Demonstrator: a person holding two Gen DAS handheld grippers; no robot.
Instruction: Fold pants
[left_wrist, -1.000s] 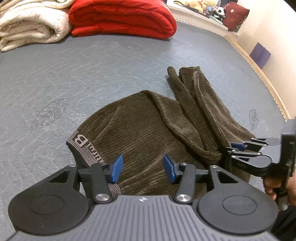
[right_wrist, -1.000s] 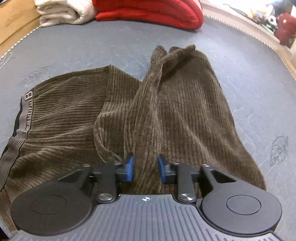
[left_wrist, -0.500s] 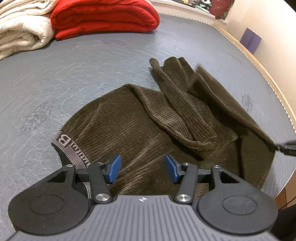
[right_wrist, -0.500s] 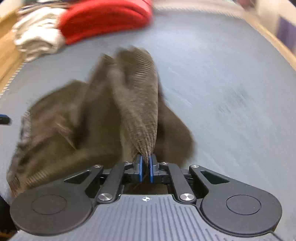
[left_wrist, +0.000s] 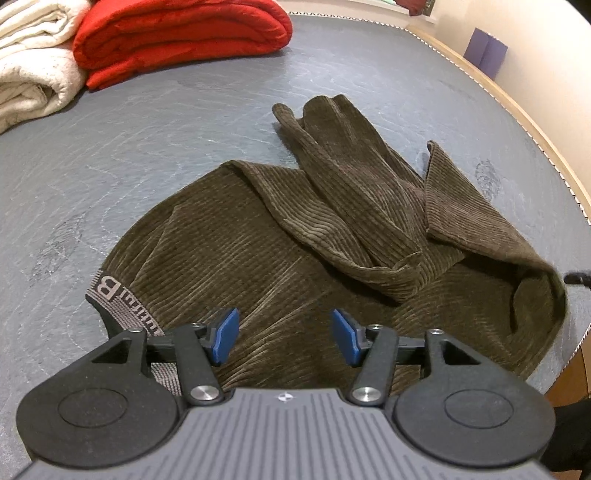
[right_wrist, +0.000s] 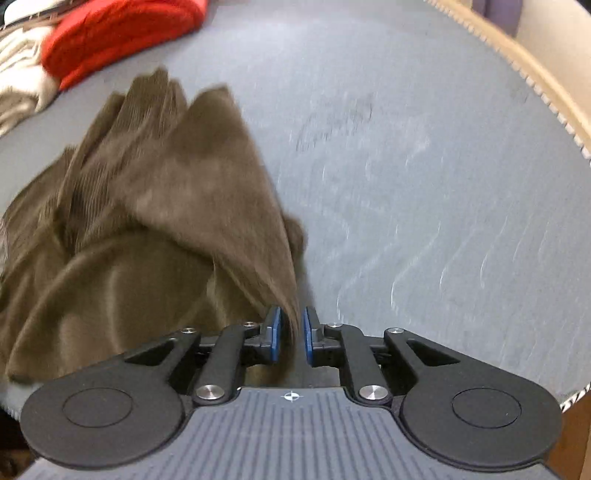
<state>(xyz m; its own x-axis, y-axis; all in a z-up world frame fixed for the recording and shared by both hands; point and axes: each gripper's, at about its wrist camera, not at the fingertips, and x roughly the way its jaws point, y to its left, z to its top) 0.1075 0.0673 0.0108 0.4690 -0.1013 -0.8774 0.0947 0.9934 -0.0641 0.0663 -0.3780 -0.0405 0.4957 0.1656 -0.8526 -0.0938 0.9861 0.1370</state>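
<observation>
Dark brown corduroy pants (left_wrist: 258, 240) lie rumpled on the grey bed cover (left_wrist: 147, 147), their grey lettered waistband (left_wrist: 110, 291) at the near left. My left gripper (left_wrist: 284, 332) hovers just above the waist part, open and still opening, with nothing between its blue pads. In the blurred right wrist view a pulled-out corner of a pant leg (right_wrist: 207, 192) runs down between the pads of my right gripper (right_wrist: 291, 332). Those jaws are opening, and a thin gap shows on each side of the cloth. The right gripper's tip (left_wrist: 578, 277) peeks in at the left view's right edge.
A folded red blanket (left_wrist: 177, 37) and a cream blanket (left_wrist: 29, 66) lie at the far left of the bed. The bed's tan piped edge (left_wrist: 517, 110) curves along the right, with a purple object (left_wrist: 484, 51) against the wall beyond.
My right gripper shut on the pant leg's end and dragged it out to the right near the bed's edge, then its jaws parted a little. The left jaws have widened.
</observation>
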